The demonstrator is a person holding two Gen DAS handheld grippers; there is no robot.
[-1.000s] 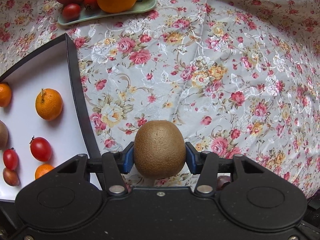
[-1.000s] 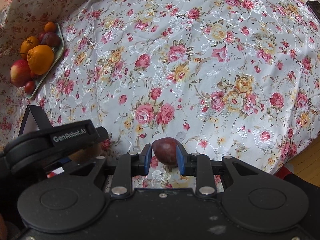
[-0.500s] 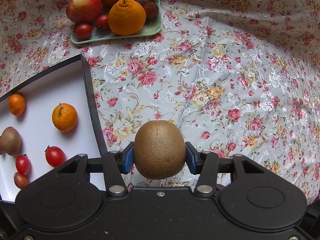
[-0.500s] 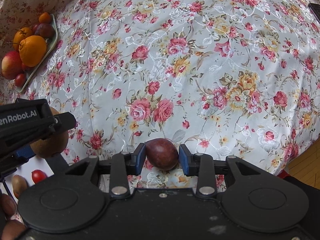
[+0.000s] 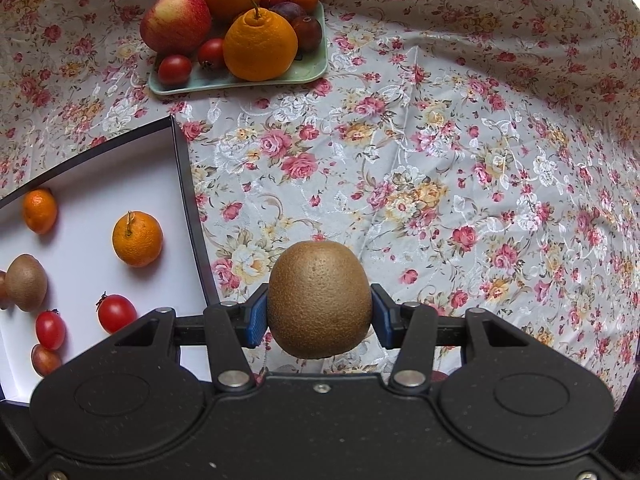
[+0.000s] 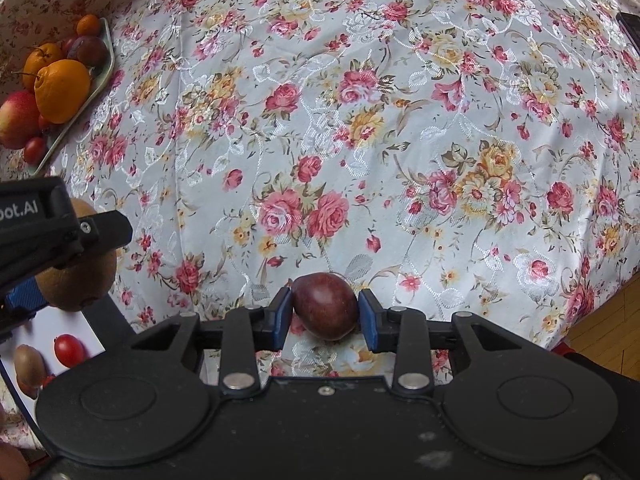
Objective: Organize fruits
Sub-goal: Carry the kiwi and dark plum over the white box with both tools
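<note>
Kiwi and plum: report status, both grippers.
Left gripper shut on kiwi, above cloth beside white box. Right gripper shut on plum. Nothing in the way.

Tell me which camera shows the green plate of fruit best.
The left wrist view: the green plate faces the camera with its fruit spread out. The right wrist view catches it only edge-on at the far left, partly cut off.

Surface covered by a floral cloth (image 5: pixel 420 152), white ground with pink, red and yellow roses; creases run across it and it rises in folds along the far edge. A strip of wooden floor (image 6: pixel 604 320) shows beyond the cloth's right edge in the right wrist view. A dark flat object (image 6: pixel 631 28) lies at the cloth's far right, cut off by the frame.
</note>
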